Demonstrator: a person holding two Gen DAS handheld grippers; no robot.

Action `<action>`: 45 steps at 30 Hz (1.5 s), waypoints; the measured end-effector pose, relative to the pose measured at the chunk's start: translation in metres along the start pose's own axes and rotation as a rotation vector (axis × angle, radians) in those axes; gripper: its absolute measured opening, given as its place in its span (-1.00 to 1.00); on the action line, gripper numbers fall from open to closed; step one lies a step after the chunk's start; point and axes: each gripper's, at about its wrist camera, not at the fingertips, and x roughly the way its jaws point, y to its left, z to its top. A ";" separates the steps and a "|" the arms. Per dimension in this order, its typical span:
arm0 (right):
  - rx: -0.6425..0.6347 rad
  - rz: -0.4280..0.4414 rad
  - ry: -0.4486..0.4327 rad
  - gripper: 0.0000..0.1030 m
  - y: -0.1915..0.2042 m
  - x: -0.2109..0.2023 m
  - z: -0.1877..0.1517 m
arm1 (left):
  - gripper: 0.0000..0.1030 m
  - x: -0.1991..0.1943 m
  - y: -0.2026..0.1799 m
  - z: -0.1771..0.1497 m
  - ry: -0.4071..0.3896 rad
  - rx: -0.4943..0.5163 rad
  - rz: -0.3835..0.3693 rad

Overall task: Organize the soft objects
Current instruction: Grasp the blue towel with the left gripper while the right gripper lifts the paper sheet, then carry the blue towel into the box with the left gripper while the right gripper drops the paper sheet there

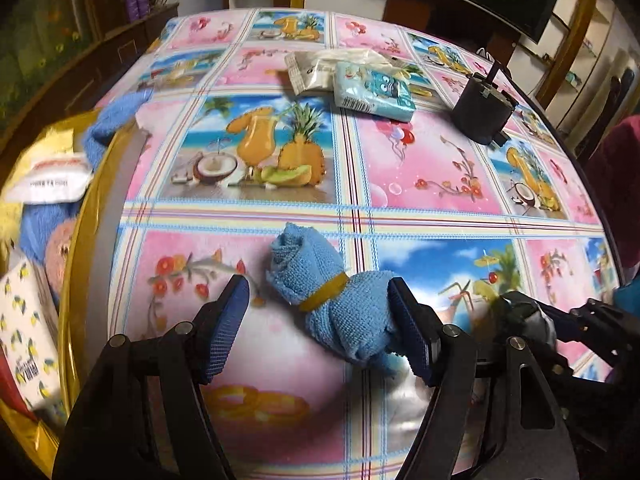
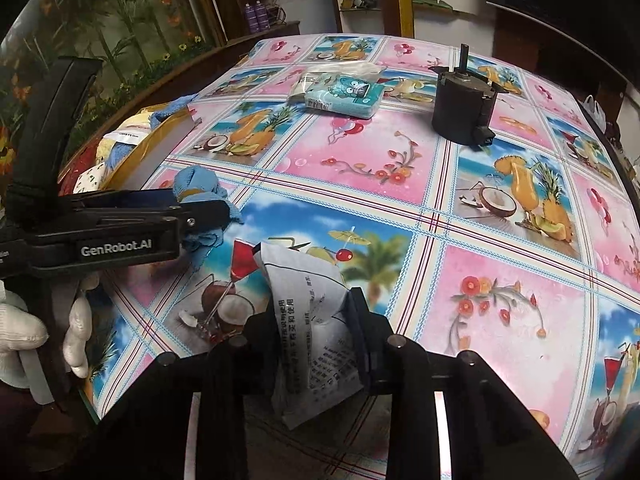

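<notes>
A rolled blue towel (image 1: 332, 300) with a yellow band lies on the table between the fingers of my left gripper (image 1: 324, 320), which is open; the towel touches the right finger. The towel (image 2: 196, 188) also shows in the right wrist view behind the left gripper (image 2: 192, 212). My right gripper (image 2: 312, 320) is shut on a white printed packet (image 2: 312, 328), held above the table. A teal tissue pack (image 1: 376, 90) and white packets (image 1: 316, 68) lie at the far side.
A gold-rimmed box (image 1: 86, 240) at the table's left edge holds towels, packets and soft items. A black motor-like object (image 1: 482, 110) stands at the far right. The patterned tablecloth (image 2: 500, 320) covers the table. A gloved hand (image 2: 24, 328) holds the left gripper.
</notes>
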 end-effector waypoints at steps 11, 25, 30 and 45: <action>0.012 -0.011 -0.002 -0.43 0.001 -0.001 -0.002 | -0.27 -0.013 0.014 -0.003 -0.052 -0.046 -0.104; -0.012 0.014 -0.015 -0.69 0.030 -0.013 0.006 | -0.27 -0.103 0.044 -0.029 -0.207 -0.113 -0.234; -0.032 0.044 -0.029 -0.69 0.049 -0.018 0.013 | -0.27 -0.127 0.084 -0.038 -0.257 -0.189 -0.221; -0.195 0.159 -0.053 -0.69 0.148 -0.015 0.056 | -0.26 -0.159 0.193 -0.071 -0.350 -0.404 -0.141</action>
